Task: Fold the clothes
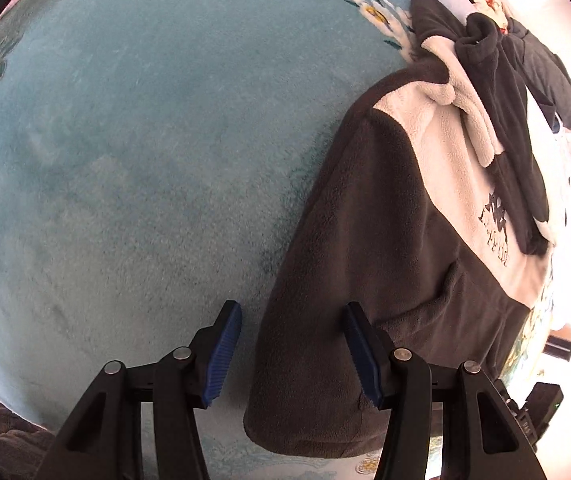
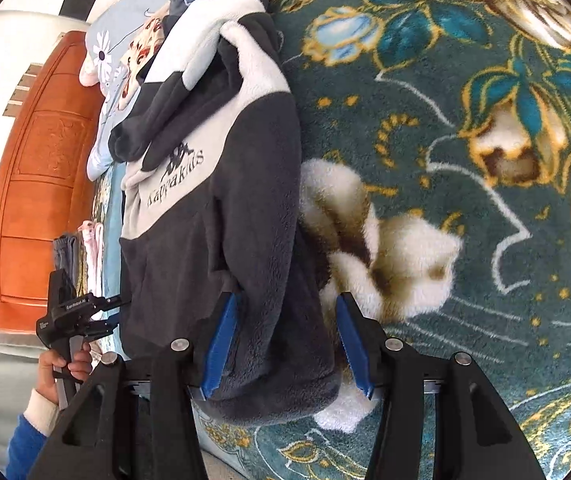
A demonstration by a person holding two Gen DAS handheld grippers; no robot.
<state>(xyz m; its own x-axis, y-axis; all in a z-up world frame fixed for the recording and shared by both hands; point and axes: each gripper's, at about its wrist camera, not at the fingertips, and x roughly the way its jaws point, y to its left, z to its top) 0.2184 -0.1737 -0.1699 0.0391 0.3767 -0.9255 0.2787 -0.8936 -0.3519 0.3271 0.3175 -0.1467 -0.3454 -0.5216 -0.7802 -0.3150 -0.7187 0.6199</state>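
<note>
Lying folded lengthwise on the floral teal blanket point(image 2: 465, 208): a grey-and-white fleece jacket point(image 2: 221, 216), hem toward both cameras, sleeve flopped across its printed chest. Hovering released over the hem's right edge, the right gripper point(image 2: 281, 340), blue pads point(image 2: 219, 344) spread wide, one above grey fleece, the other above the blanket's white flower. Hovering likewise released at the hem's opposite edge, the left gripper point(image 1: 291, 354), straddling fleece and plain blue pile. Standing beyond, an orange wooden cabinet point(image 2: 41, 184).
</note>
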